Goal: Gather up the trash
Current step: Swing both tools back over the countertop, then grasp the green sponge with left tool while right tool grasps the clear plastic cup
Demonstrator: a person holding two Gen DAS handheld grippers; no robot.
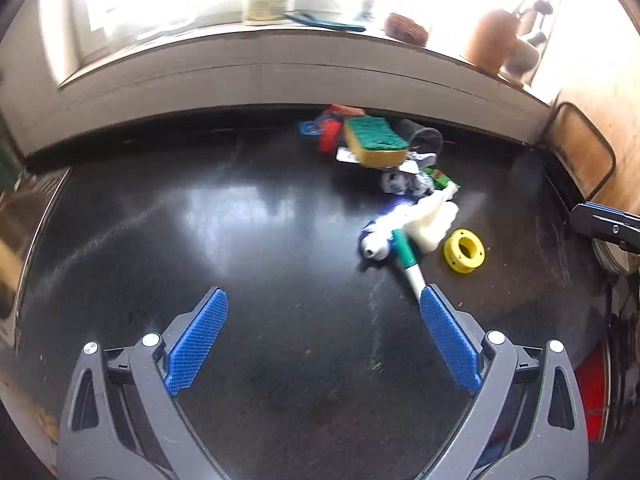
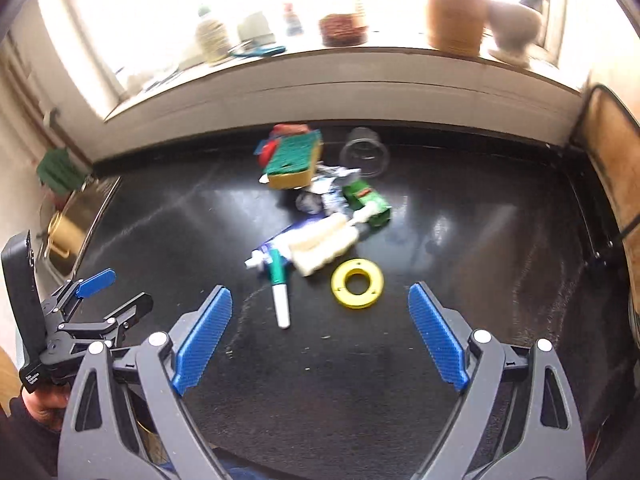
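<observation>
Left hand-held gripper [image 1: 324, 336]: jaws apart, nothing held, over black tabletop [image 1: 240, 240]. Right hand-held gripper [image 2: 320, 336]: jaws apart, nothing held. Trash pile ahead, mid-tabletop: green-white marker [image 2: 279, 292], yellow ring [image 2: 357, 283], sponge [image 2: 294, 162], crumpled wrappers [image 2: 328, 196].

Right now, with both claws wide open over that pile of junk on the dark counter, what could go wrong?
The marker is round and lies loose, so it may roll away when the right gripper closes. The pile is tangled: the sponge rests on wrappers, so pulling one item could drag others. The clear cup lies on its side by the back wall and may roll if bumped. The left gripper is also open, holding nothing.
</observation>
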